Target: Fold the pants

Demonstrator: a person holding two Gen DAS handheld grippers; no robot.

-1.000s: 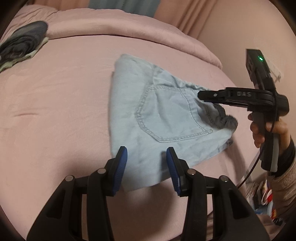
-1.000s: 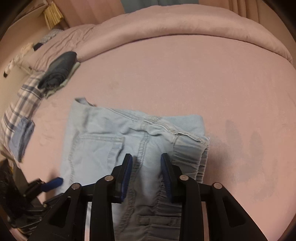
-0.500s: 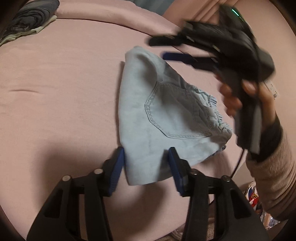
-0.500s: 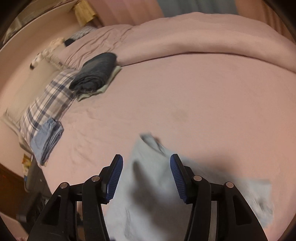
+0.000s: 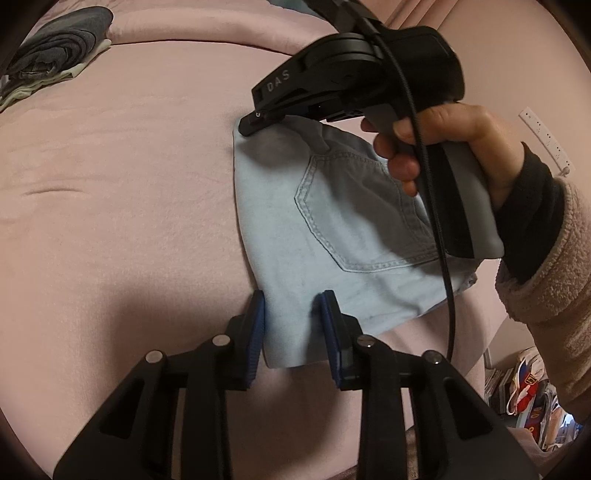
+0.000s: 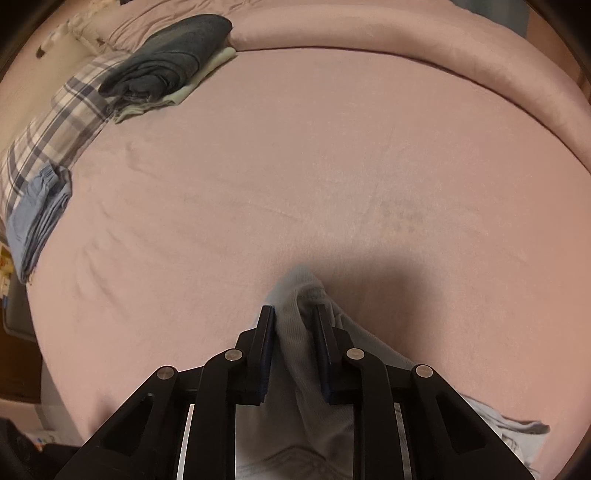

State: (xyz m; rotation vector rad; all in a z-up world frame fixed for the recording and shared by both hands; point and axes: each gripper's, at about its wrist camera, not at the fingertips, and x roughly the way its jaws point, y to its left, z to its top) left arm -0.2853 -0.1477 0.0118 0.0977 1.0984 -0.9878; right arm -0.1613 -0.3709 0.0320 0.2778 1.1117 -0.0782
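Observation:
Light blue pants [image 5: 351, 229] lie folded on the pink bed [image 5: 129, 184], back pocket up. My left gripper [image 5: 291, 325] straddles their near corner. Its jaws are closing, and the blue pads touch the fabric on both sides. A hand [image 5: 443, 136] holds my right gripper [image 5: 255, 123] over the pants, tips down on the far corner. In the right wrist view the right gripper [image 6: 293, 325] is closing too, with a raised bunch of the pants [image 6: 295, 354] pinched between its pads. The grip and sleeve hide the pants' right side.
Dark grey folded clothes [image 6: 166, 62] rest on a pale garment at the far left, beside a plaid pillow [image 6: 55, 129] and a folded blue cloth [image 6: 37, 214]. A rolled duvet [image 6: 406, 33] borders the far side. Floor clutter [image 5: 528, 387] shows past the bed's right edge.
My right gripper swung from the waistband to the pants' far corner and narrowed on it. The left gripper's jaws drew in around the near corner, staying in place.

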